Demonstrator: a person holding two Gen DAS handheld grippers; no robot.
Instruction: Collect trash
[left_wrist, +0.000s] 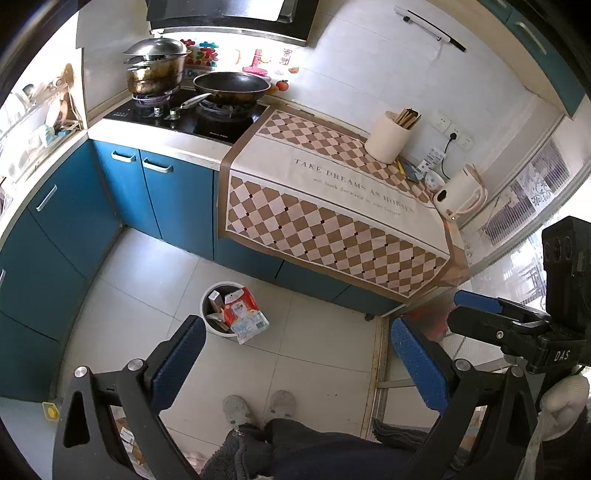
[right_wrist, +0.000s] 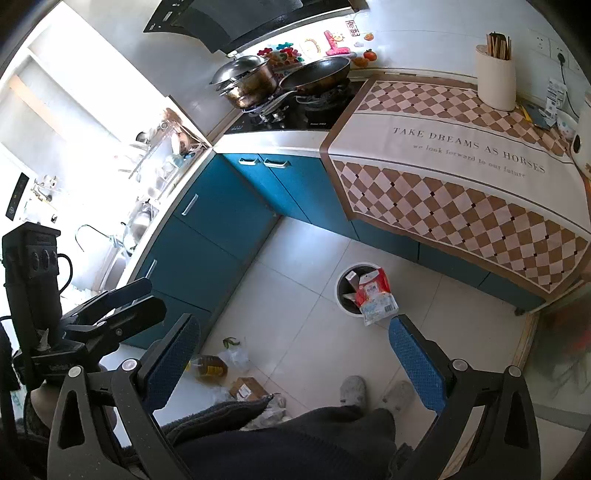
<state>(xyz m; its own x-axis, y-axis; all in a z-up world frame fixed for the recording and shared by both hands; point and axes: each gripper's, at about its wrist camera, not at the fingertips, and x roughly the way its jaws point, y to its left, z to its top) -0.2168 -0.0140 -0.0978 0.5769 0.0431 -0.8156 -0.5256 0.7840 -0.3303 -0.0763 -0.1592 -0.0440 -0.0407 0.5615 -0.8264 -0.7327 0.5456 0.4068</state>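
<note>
A small white trash bin (left_wrist: 203, 308) (right_wrist: 337, 291) stands on the tiled floor by the blue cabinets, stuffed with cartons and wrappers. A red-and-white plastic packet (left_wrist: 243, 314) (right_wrist: 375, 295) sticks out over its rim. My left gripper (left_wrist: 299, 362) is open high above the floor with nothing between its blue pads, and shows side-on in the right wrist view (right_wrist: 153, 295). My right gripper (right_wrist: 295, 362) is open and empty too. It is beside the left one and seen from the side in the left wrist view (left_wrist: 456, 308).
A checked cloth (left_wrist: 332, 206) covers the counter, with a chopstick holder (left_wrist: 388, 138) and a kettle (left_wrist: 458, 199) on it. A pot and a wok (left_wrist: 231, 86) sit on the stove. An oil bottle (right_wrist: 208, 365), a cardboard box (right_wrist: 247, 389) and plastic bags lie near the person's slippers (right_wrist: 352, 391).
</note>
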